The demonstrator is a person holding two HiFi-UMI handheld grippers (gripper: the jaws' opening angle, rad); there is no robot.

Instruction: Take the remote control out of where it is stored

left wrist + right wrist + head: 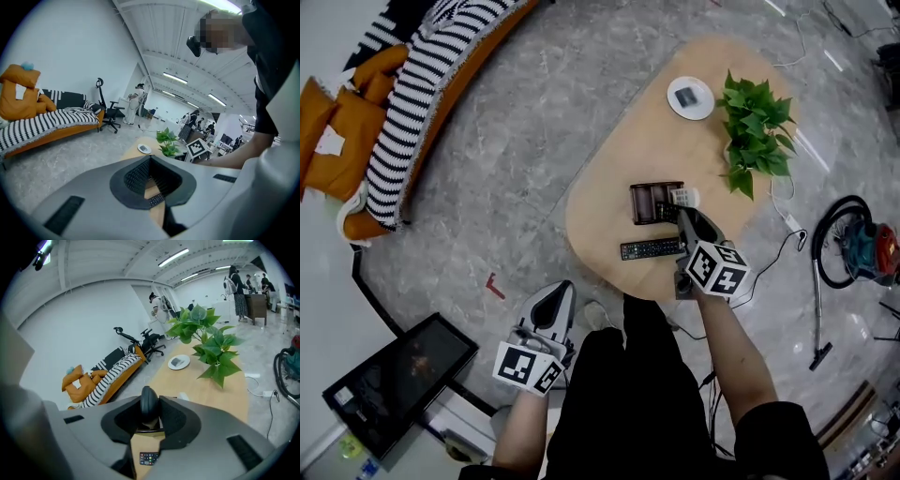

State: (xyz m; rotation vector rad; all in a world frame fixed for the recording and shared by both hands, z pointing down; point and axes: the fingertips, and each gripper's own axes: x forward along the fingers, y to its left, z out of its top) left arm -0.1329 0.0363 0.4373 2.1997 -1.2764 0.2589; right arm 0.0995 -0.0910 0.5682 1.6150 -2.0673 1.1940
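Where the oval pale-wood bench [619,159] curves toward the person, the brown rectangular storage box [645,200] sits close to that near edge. Bare, smooth wood lies open beyond the box up to the bench's far end.

Three remote controls show. One, a black round-ended remote control [149,404], stands upright in the right claw [682,216] just at the box's near right corner. The claw's ribbed dark pads are closed against its sides. Whether its lower end is clear of the box cannot be told. A flat black remote control [652,248] lies on the wood just on the near side of the box, parallel to its long side. A white remote control [682,197] pokes out at the box's right end.

Well beyond the box stand one leafy green potted plant [755,127] and one round white dish [705,105], side by side, the dish on the left.

The left claw [562,289] hangs off the bench, well to the near left of the box, above the grey marbled floor [534,141]. Its pads meet at the tips with nothing between them. To the left of the box, past the bench's rounded edge, the floor lies open.
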